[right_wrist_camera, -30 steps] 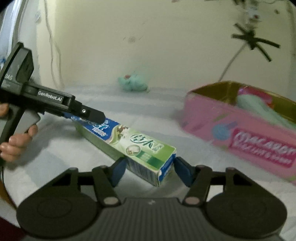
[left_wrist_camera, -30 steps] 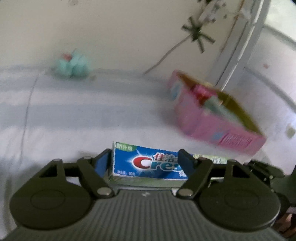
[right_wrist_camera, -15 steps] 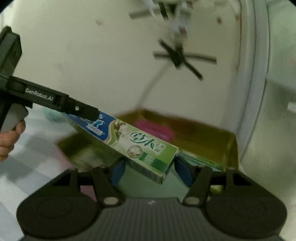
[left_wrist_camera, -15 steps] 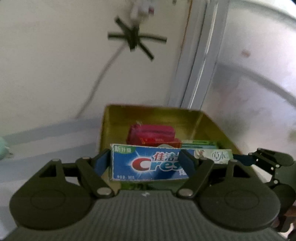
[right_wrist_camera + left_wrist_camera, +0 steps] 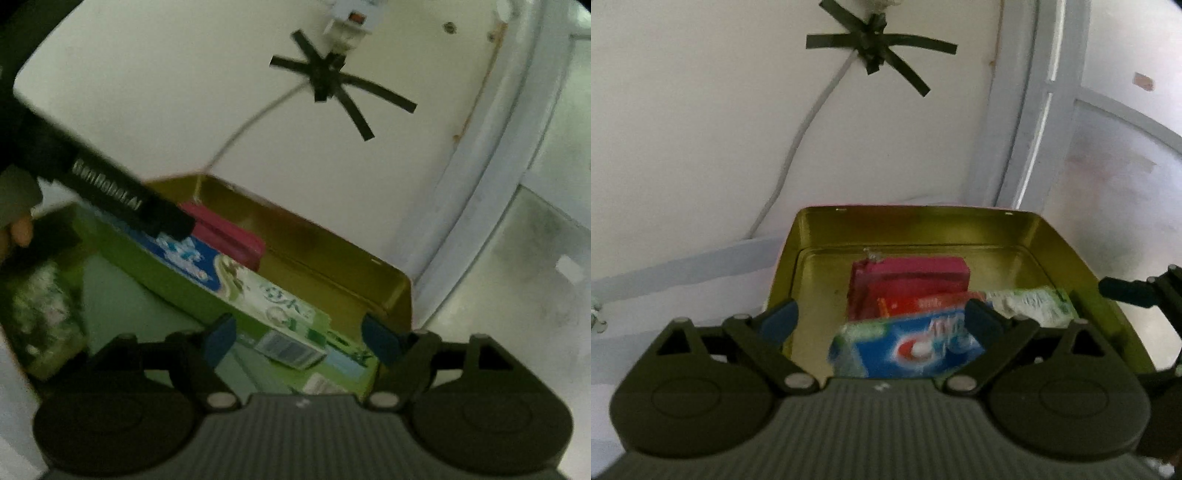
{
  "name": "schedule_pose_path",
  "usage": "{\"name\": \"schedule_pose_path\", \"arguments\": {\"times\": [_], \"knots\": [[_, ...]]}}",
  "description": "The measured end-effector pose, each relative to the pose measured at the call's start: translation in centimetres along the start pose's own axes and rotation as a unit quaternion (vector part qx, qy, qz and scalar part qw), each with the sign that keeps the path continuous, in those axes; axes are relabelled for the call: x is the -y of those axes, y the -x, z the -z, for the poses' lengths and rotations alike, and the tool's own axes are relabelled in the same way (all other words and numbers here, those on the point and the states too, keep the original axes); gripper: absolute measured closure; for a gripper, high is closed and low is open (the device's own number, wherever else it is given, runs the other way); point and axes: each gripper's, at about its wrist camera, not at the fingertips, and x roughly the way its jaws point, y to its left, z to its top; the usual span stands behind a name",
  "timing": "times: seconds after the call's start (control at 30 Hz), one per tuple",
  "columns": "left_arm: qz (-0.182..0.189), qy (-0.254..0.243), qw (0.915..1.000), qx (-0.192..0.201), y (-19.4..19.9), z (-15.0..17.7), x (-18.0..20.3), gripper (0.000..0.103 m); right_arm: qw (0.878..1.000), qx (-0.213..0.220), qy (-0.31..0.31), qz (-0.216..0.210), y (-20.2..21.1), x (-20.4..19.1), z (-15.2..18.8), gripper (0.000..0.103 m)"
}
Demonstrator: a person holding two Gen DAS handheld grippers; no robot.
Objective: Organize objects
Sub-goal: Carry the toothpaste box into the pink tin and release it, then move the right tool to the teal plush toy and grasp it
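The toothpaste box (image 5: 916, 349) lies inside the gold-lined tin (image 5: 1067, 254), its long axis crosswise between the two grippers. In the left wrist view it sits at 6 o'clock, offset toward the right-hand pad. The left gripper (image 5: 882, 321) has its fingers spread, one pad clear of the box. In the right wrist view the right gripper (image 5: 301, 338) is also spread, the barcode end between its fingers, contact not evident. The box is blue at one end and green-white at the other. A magenta carton (image 5: 908, 284) lies at 12 o'clock behind it.

free: tin (image 5: 1067, 251) left floor bare — back clear | blocked: red box (image 5: 908, 284), toothpaste box (image 5: 908, 350) mid-right
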Motion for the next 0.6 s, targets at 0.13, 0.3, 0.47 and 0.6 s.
{"name": "schedule_pose_path", "arguments": {"times": [0.13,0.3,0.47,0.6], "knots": [[0.017,0.018,0.9995,0.021,3.3,2.1,-1.7,0.005,0.996,0.052,-0.074,-0.024,4.1,0.3,1.7,0.025],[0.022,0.028,0.9986,0.039,7.2,5.2,-3.7,0.005,0.984,0.123,-0.118,-0.044,8.4,-1.2,3.0,0.025],[0.002,0.044,0.9986,0.029,9.5,8.5,-6.7,0.005,0.973,0.153,-0.150,-0.091,11.1,-4.8,4.7,0.025],[-0.036,0.062,0.9974,0.011,10.0,10.7,-9.9,0.005,0.967,0.144,-0.151,-0.147,11.8,-8.7,4.8,0.025]]}}
